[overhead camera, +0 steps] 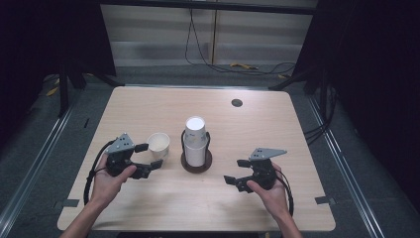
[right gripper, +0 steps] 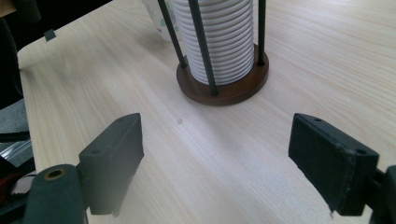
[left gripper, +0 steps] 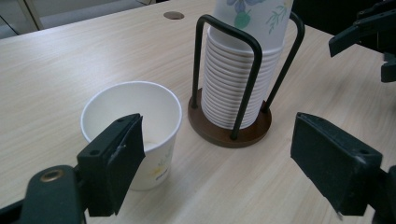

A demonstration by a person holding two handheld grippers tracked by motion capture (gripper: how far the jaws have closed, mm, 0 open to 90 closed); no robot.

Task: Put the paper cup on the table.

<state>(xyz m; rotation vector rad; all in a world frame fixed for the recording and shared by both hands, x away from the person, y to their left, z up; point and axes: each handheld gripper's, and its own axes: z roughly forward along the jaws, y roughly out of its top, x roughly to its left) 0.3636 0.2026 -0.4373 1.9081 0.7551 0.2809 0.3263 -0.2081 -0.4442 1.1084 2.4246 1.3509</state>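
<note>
A pale wood-grain table with rounded corners (overhead camera: 163, 104) carries the things. Near its centre stands a round dark-brown wooden base with a black wire frame (overhead camera: 196, 165), holding a stack of upside-down white paper cups (overhead camera: 195, 139). Just beside it, at nine o'clock, a single white paper cup (overhead camera: 158, 145) stands upright, mouth open. At one o'clock from the stack, towards the far edge, sits a small round grey cable hole (overhead camera: 236, 102).

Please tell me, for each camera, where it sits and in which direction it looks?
High view: above the person's side, looking forward and down on the table; both hands with tongs.
Left gripper view: on the left tongs, facing the single cup and cup stack.
Right gripper view: on the right tongs, facing the stack.
Shared: the stack.
</note>
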